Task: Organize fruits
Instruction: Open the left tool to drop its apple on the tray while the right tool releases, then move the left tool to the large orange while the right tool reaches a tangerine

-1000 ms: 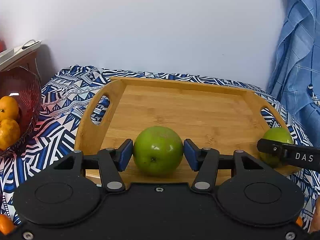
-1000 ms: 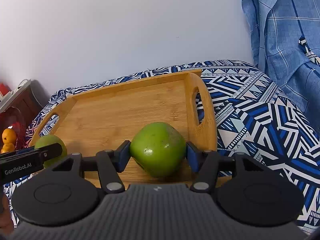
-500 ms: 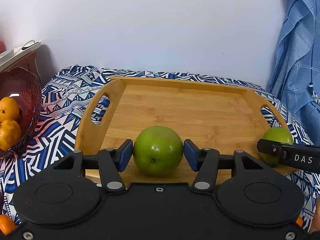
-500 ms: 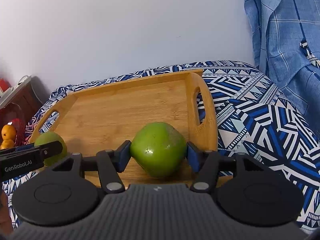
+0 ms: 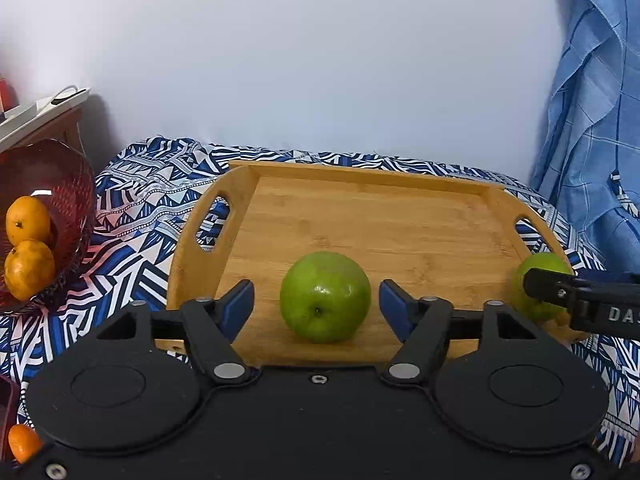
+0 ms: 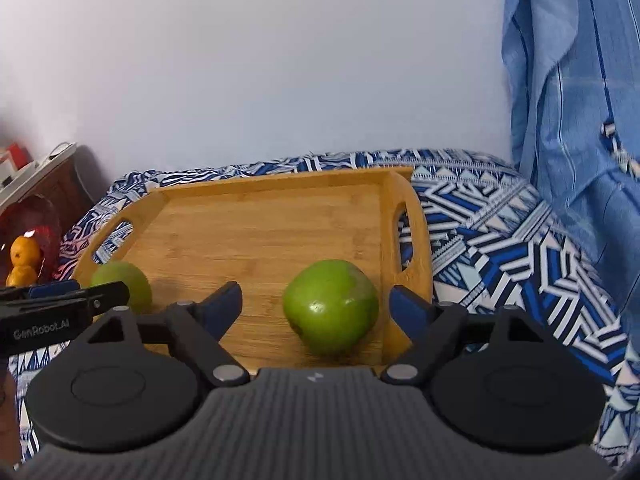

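Left wrist view: your left tool (image 5: pixel 316 300) stands wide, its jaws having just been opening, with the near green apple (image 5: pixel 325 297) between the blue pads (image 5: pixel 239 304) but clear of both. The apple sits on the bamboo tray (image 5: pixel 360 216) at the near edge, at 6 o'clock of the board. A second green apple (image 5: pixel 538 280) rests at the tray's 4 o'clock corner, partly behind your right tool's black finger. At 9 o'clock a red mesh basket (image 5: pixel 68 184) holds two oranges (image 5: pixel 28 240), and another orange (image 5: pixel 22 442) peeks in at 7 o'clock.

Right wrist view: your right tool (image 6: pixel 316 308) is also spread wide, jaws just opened, the right-hand apple (image 6: pixel 331 306) free between them and resting on the wood beside the tray's handle slot (image 6: pixel 402 236). The other apple (image 6: pixel 124 282) shows at 9 o'clock.

Two apples appear delivered; the oranges look still to be sorted. The tray is smooth, pale bamboo with raised rims and cut-out grips; the apples are glossy, round, slightly dimpled; the cloth (image 6: pixel 500 232) beneath is a blue-and-white geometric print, soft and rumpled.
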A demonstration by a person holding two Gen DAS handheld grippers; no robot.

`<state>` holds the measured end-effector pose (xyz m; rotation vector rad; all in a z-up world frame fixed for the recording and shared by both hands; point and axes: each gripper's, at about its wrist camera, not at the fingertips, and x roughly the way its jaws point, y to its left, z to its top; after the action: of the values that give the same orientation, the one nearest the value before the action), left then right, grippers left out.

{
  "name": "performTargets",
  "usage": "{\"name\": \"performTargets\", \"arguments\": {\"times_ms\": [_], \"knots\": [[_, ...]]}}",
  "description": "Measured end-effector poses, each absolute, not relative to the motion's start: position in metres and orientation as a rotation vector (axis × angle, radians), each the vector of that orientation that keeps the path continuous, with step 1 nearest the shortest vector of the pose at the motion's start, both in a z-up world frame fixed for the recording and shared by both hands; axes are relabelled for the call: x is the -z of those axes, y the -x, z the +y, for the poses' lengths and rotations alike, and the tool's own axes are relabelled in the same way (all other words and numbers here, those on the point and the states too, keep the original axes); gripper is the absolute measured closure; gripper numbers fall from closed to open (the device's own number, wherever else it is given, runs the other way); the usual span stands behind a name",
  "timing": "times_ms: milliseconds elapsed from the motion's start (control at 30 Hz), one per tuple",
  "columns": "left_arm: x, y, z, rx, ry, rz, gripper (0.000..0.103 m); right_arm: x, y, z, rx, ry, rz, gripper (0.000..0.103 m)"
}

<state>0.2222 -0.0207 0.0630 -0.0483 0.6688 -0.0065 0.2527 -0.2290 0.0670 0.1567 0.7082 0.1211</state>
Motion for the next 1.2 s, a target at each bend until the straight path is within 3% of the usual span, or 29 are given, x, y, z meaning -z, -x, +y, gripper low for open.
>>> {"name": "performTargets", "arguments": {"times_ms": [233, 733, 1200], "knots": [[-0.072, -0.195, -0.018, 0.018, 0.028, 0.622, 0.016, -0.076, -0.226, -0.234, -0.127, -0.087, 0.685, 0.000], [-0.055, -0.136, -0.006, 0.037, 0.022, 0.648, 0.005, -0.066, -0.159, -0.229, -0.182, -0.077, 0.668, 0.000], [-0.039, -0.124, 0.001, 0.029, 0.052, 0.637, 0.005, -0.047, -0.135, -0.238, -0.265, -0.189, 0.730, 0.022]]}}
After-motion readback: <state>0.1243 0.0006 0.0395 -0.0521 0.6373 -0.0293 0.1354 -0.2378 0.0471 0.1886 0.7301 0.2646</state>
